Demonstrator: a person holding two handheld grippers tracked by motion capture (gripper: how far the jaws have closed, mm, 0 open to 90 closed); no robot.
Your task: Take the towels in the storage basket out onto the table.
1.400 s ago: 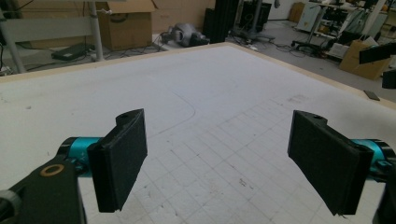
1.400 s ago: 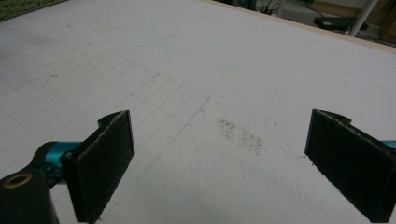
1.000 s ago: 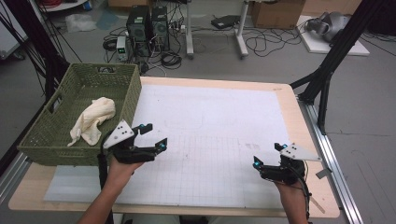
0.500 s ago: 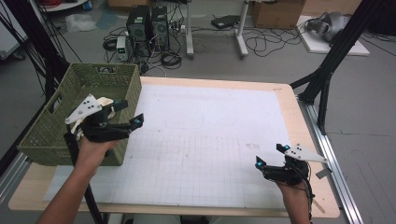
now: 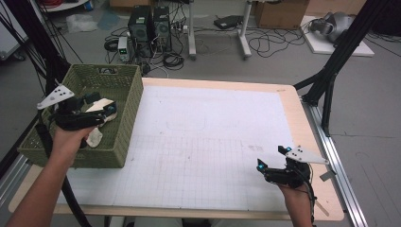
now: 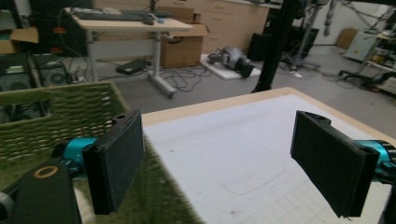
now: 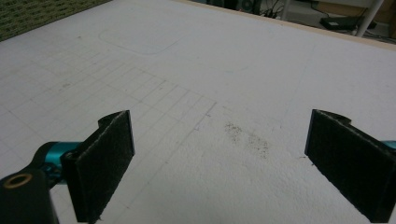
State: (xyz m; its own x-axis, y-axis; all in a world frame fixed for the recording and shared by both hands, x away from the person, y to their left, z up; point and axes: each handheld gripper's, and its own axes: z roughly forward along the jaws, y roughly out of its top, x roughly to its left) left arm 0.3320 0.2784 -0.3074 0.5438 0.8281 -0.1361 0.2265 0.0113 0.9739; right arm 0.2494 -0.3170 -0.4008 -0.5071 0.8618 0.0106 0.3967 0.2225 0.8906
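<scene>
Cream cloth (image 5: 97, 135), soft and crumpled, lies in the woven green basket (image 5: 127, 123) at far left. I hold my left gripper (image 5: 101, 105) over it, jaws wide, empty. My right gripper (image 5: 273, 161) hovers wide open above the gridded white mat (image 5: 198, 142).

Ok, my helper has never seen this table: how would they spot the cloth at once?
Start at the green woven basket on the table's left edge. Inside it lies the cream cloth, crumpled beneath the left tongs. It is the pale, soft thing among dark weave.
</scene>
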